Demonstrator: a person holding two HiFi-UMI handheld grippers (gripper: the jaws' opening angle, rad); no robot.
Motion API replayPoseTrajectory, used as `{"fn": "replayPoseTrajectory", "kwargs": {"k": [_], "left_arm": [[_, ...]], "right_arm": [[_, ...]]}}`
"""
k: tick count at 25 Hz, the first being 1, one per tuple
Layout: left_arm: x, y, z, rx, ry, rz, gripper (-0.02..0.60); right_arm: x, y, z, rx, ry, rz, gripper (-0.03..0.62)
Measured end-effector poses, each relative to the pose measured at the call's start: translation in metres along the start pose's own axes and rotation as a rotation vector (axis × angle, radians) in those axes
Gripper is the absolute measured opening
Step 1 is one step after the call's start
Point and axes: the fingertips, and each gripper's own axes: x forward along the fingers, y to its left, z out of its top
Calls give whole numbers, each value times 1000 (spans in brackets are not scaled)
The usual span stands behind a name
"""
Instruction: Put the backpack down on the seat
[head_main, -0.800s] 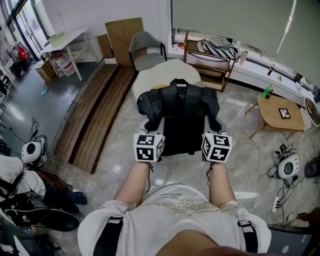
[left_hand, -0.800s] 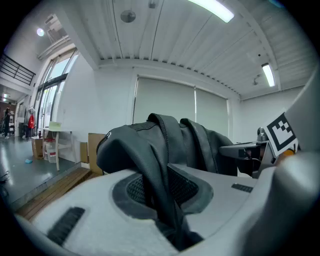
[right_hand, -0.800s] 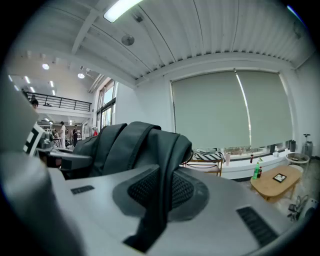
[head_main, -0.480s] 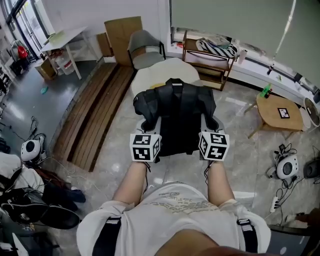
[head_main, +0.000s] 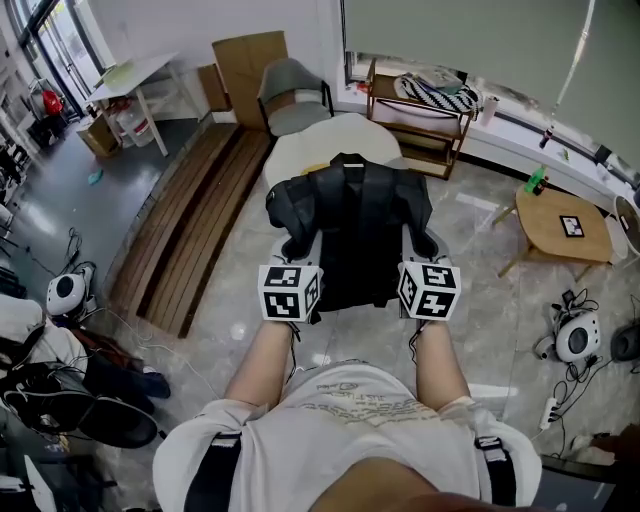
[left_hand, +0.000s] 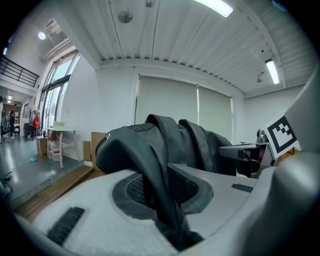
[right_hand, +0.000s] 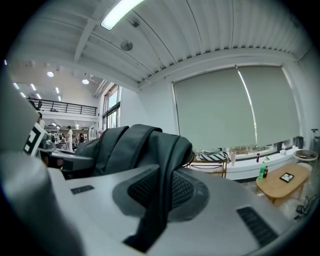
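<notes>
Backpack (head_main: 355, 235) edges slightly forward with both claws; left gripper (left_hand: 172, 220) and right gripper (right_hand: 150, 220) each pinch a strap (left_hand: 157, 180) ahead.

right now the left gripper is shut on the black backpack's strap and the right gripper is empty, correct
Not quite: the right gripper is not empty. The right gripper view shows its jaws shut on a strap of the black backpack too. The left gripper is shut on the backpack's strap, as you said.

An open office or studio is suggested: a white desk (head_main: 130, 75) is set by tall windows (left_hand: 52, 105), roller blinds (right_hand: 225, 110) are drawn, and an armchair (head_main: 292, 95), a wooden shelf (head_main: 415, 125) and floor cables (head_main: 572, 298) are seen.
</notes>
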Motion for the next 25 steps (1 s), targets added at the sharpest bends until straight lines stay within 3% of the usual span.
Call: {"fn": "replayPoseTrajectory", "kwargs": {"k": [10,25], "left_arm": [[12,-38,-1,-24,-17,27,82],[66,-24,1,-38,-13,7,83]], "right_arm": [[-9,-36,4,-18,-27,44,51],[39,-57,5,-15,-8,43,51]]}}
